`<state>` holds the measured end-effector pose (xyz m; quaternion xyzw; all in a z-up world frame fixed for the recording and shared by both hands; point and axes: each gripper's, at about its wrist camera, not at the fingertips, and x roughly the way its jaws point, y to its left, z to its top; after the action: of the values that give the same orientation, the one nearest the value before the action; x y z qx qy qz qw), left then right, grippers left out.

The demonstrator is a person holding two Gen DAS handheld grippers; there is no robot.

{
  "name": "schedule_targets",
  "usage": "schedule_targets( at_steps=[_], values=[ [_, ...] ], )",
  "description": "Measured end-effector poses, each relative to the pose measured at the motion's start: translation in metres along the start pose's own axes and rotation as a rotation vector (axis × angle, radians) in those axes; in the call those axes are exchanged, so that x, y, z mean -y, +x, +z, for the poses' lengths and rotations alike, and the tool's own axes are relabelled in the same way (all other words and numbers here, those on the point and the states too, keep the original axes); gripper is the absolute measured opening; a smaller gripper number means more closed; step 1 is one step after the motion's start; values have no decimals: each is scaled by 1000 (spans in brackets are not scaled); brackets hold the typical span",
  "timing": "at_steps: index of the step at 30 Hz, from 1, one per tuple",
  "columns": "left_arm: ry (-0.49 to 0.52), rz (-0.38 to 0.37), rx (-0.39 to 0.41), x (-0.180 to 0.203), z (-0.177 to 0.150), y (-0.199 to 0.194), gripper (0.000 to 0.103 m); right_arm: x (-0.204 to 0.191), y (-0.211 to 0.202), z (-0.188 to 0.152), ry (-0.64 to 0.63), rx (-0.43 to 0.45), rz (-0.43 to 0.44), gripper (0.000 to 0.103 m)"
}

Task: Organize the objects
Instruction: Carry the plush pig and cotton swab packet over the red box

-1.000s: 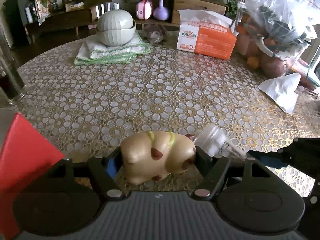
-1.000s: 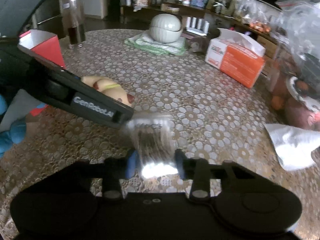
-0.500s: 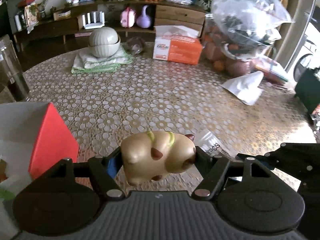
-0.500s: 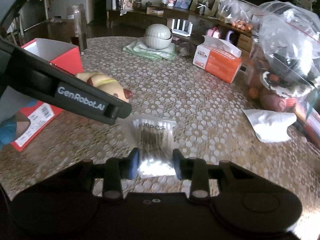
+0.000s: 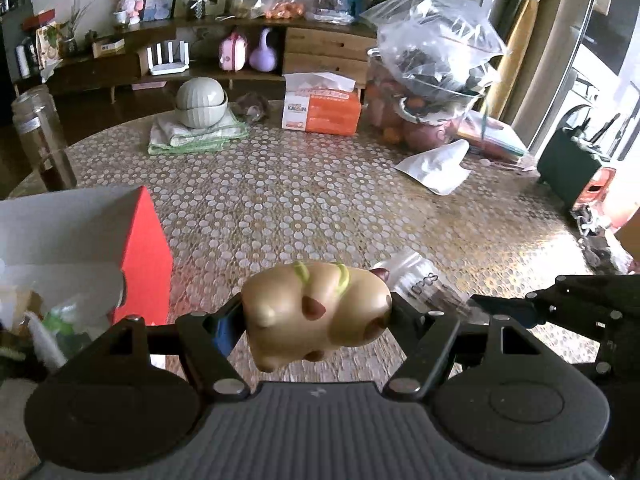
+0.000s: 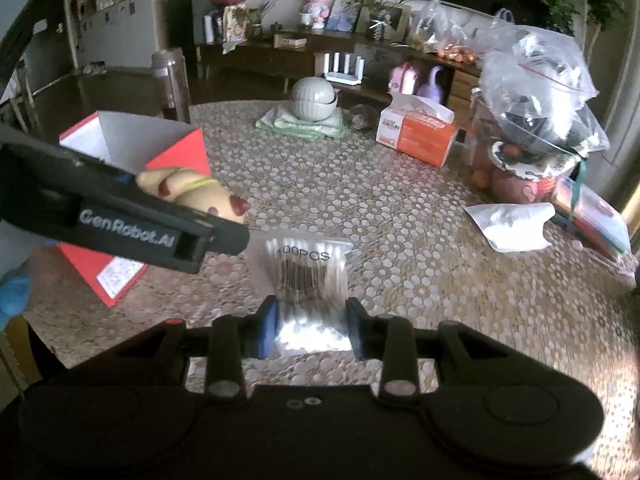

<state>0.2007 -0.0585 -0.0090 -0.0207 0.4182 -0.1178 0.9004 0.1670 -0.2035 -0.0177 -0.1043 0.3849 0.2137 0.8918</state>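
My left gripper [image 5: 316, 320] is shut on a tan toy pig [image 5: 316, 312] with brown spots, held above the patterned table [image 5: 320, 200]. The same pig [image 6: 188, 192] shows in the right wrist view, clamped in the left gripper's black body [image 6: 140, 224]. My right gripper [image 6: 310, 326] is shut on a clear bag of cotton swabs [image 6: 308, 272] with a barcode, also off the table. That bag [image 5: 420, 284] peeks out just right of the pig in the left view. An open red box [image 5: 120, 248], white inside, stands at the left [image 6: 136, 152], close to the pig.
At the table's far side are stacked grey bowls on a folded green cloth [image 5: 200, 128], an orange tissue box [image 5: 320, 112] and a large clear bag over fruit [image 5: 432, 64]. A white paper bag [image 5: 436, 164] lies at the right. A glass jar [image 5: 40, 136] stands far left.
Both grippers have risen and pulled back from the table with their loads, so more of the table and the red box's open top come into view. Neither grip has changed.
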Motion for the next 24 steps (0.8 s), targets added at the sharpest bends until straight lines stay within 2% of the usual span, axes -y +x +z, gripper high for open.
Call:
schedule_targets(
  at_steps=[11,17,24],
  values=[
    [-7,-27,9,-16,-30,-51,73,-28,-47,-7,38,30,-6,35],
    [-7,-37,24,-34,-44,-75,73,-55,-58,-5,17,37,-16,35],
    [-25,-19,20,-70,-56,-94,73,-93,-59,6,-7,42,18,35]
  ],
)
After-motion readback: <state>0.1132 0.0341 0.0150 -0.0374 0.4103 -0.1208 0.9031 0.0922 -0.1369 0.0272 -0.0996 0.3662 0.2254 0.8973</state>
